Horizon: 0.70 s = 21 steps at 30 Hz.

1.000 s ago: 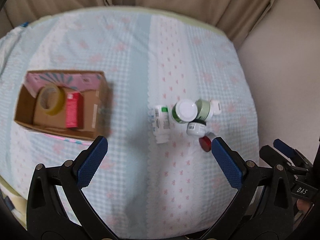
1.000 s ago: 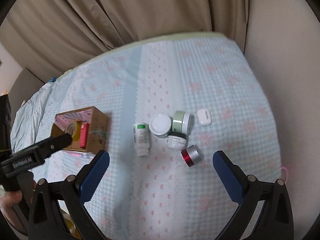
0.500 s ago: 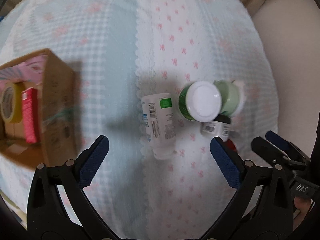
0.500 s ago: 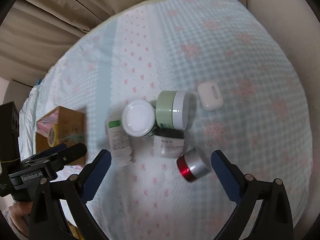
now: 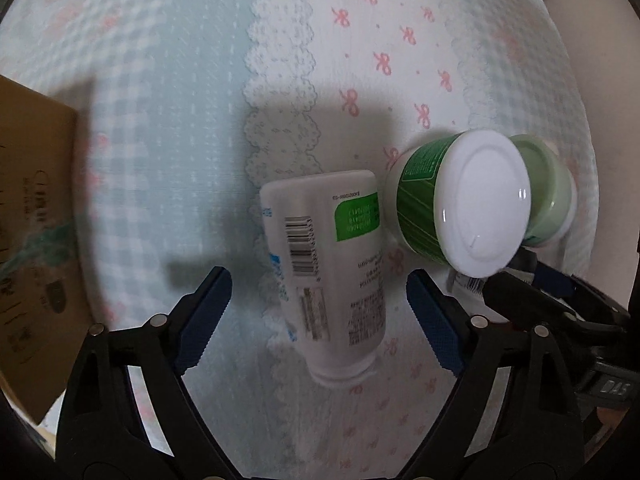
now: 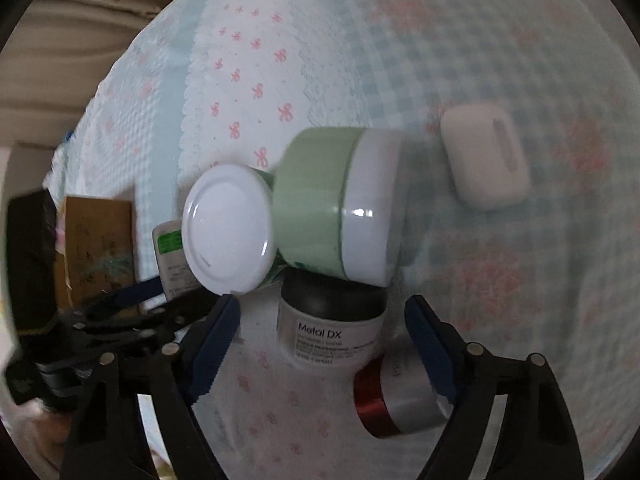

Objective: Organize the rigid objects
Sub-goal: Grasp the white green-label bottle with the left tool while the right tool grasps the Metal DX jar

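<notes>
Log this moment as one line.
left gripper: closing, straddles lying white bottle, no contact | right gripper: closing, straddles Metal DX jar, no contact

Left gripper (image 5: 319,300): black plastic frame w/ triangular cut-outs, two fingers w/ blue ribbed pads (image 5: 206,312), silver round screw heads along finger arms, lower half of frame. Right gripper (image 6: 322,334): same build, black frame, blue ribbed pads (image 6: 430,344), silver screws. In left wrist view, lower right, the other gripper's black body shows white lettering "DAS", partly cut off. No sleeves visible.
</notes>
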Available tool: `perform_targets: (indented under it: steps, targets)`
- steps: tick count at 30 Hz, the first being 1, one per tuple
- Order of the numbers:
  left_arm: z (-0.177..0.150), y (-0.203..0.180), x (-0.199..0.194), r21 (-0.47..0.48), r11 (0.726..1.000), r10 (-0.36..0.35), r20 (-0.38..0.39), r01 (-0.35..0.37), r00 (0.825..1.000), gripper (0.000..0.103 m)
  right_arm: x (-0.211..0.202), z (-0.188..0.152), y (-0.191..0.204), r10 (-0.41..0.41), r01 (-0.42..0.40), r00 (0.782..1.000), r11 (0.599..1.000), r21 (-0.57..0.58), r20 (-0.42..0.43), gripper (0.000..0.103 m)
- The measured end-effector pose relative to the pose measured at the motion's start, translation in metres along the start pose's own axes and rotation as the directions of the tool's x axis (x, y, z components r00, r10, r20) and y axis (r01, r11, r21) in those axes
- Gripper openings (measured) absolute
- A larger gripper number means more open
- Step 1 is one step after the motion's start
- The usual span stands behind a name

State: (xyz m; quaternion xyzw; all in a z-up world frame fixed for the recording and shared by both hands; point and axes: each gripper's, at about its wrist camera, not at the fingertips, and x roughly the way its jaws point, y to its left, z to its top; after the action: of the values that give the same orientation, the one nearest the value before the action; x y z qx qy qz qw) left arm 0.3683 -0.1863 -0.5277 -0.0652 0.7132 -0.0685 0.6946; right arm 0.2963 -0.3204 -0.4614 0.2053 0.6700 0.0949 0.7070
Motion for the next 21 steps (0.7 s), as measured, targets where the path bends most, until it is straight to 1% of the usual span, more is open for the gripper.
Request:
perform_targets:
  steps: [1, 3, 4, 5, 7, 9, 11, 13, 14, 15, 16, 19, 21]
  targets:
    - [0.001, 0.0, 0.003, -0.003, 1.0, 0.001, -0.001, -0.001, 1.0, 0.085, 0.0, 0.0, 0.0, 0.003, -0.003, 1.0, 1.0, -0.003, -0.003, 0.08]
    - [0.002, 0.0, 0.007, -0.006, 1.0, 0.009, 0.002, -0.009, 1.0, 0.083, 0.001, -0.001, 0.002, 0.007, -0.008, 1.0, 1.0, -0.014, -0.018, 0.076]
    - [0.002, 0.0, 0.008, -0.009, 1.0, 0.015, 0.005, -0.015, 1.0, 0.081, 0.003, -0.001, 0.002, 0.005, -0.005, 1.0, 1.0, -0.018, -0.024, 0.07]
    - [0.003, 0.0, 0.009, -0.01, 1.0, 0.021, 0.007, -0.021, 1.0, 0.078, 0.005, 0.0, 0.003, 0.001, -0.001, 1.0, 1.0, -0.02, -0.022, 0.067]
    - [0.004, -0.002, 0.012, -0.013, 0.999, 0.032, 0.014, -0.032, 0.999, 0.077, 0.005, 0.001, -0.001, 0.006, -0.007, 1.0, 1.0, -0.012, -0.016, 0.066]
    - [0.005, -0.003, 0.014, -0.01, 0.999, 0.044, 0.017, -0.044, 0.999, 0.074, 0.007, 0.002, -0.003, -0.005, 0.005, 1.0, 1.0, -0.011, -0.022, 0.062]
    - [0.008, -0.006, 0.017, 0.002, 0.998, 0.068, 0.016, -0.068, 0.998, 0.069, 0.01, 0.003, -0.003, -0.03, 0.029, 0.999, 0.999, -0.028, -0.03, 0.058]
    - [0.01, -0.012, 0.019, 0.014, 0.996, 0.093, 0.016, -0.094, 0.996, 0.064, 0.011, 0.003, -0.004, -0.02, 0.019, 0.999, 0.999, -0.025, -0.03, 0.056]
    - [0.011, -0.014, 0.019, 0.016, 0.996, 0.093, 0.018, -0.093, 0.996, 0.061, 0.011, 0.003, -0.004, -0.015, 0.014, 0.999, 1.0, -0.024, -0.03, 0.054]
    - [0.012, -0.015, 0.019, 0.019, 0.996, 0.088, 0.021, -0.089, 0.996, 0.058, 0.011, 0.003, -0.004, -0.018, 0.018, 0.999, 1.0, -0.023, -0.029, 0.054]
    - [0.011, -0.017, 0.018, 0.024, 0.996, 0.081, 0.025, -0.081, 0.996, 0.051, 0.01, 0.002, -0.006, -0.02, 0.019, 0.999, 1.0, -0.023, -0.027, 0.054]
    - [0.01, -0.023, 0.019, 0.038, 0.995, 0.096, 0.024, -0.097, 0.995, 0.051, 0.013, 0.001, -0.001, -0.027, 0.027, 0.999, 1.0, -0.012, -0.021, 0.054]
    - [0.012, -0.025, 0.021, 0.034, 0.995, 0.093, 0.024, -0.093, 0.995, 0.051, 0.015, 0.002, 0.001, -0.031, 0.031, 0.999, 0.999, -0.008, -0.019, 0.053]
